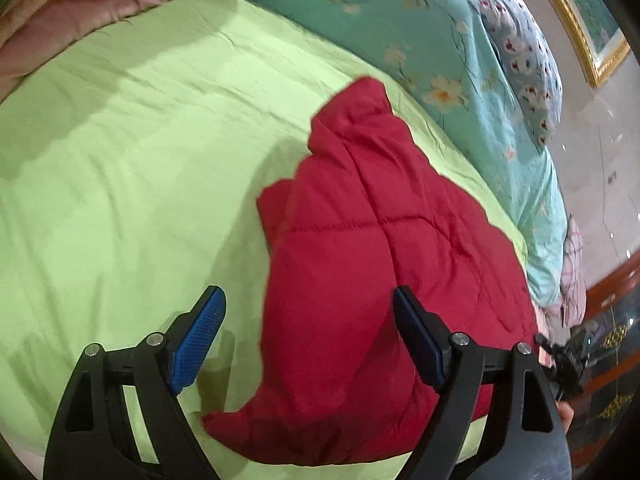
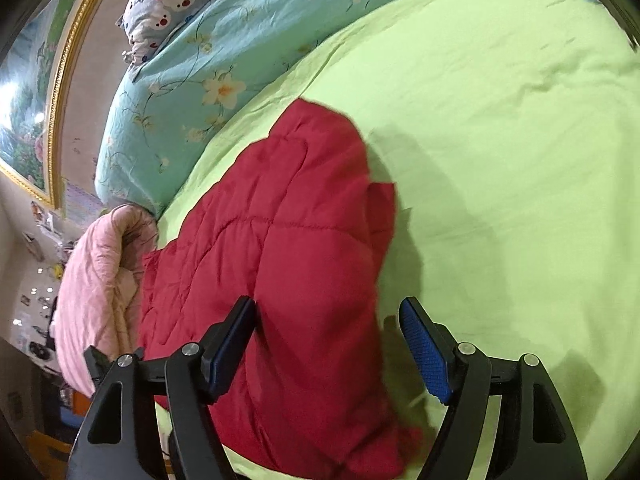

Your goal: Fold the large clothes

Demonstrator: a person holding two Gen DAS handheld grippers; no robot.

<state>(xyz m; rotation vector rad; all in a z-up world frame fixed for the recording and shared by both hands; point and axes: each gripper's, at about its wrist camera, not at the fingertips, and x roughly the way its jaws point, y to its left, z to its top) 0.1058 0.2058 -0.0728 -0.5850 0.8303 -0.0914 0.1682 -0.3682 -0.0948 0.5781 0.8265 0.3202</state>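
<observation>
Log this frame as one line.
left gripper: open, empty | right gripper: open, empty | red quilted jacket: bunched on green bedsheet, ungrasped

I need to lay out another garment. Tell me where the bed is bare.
The widest free patch is green sheet between the red quilted jacket and the pink quilt. In the right wrist view, open sheet spreads right of the jacket. Crowded side: floral blue duvet, cartoon pillow and pink bundle border the jacket.
</observation>
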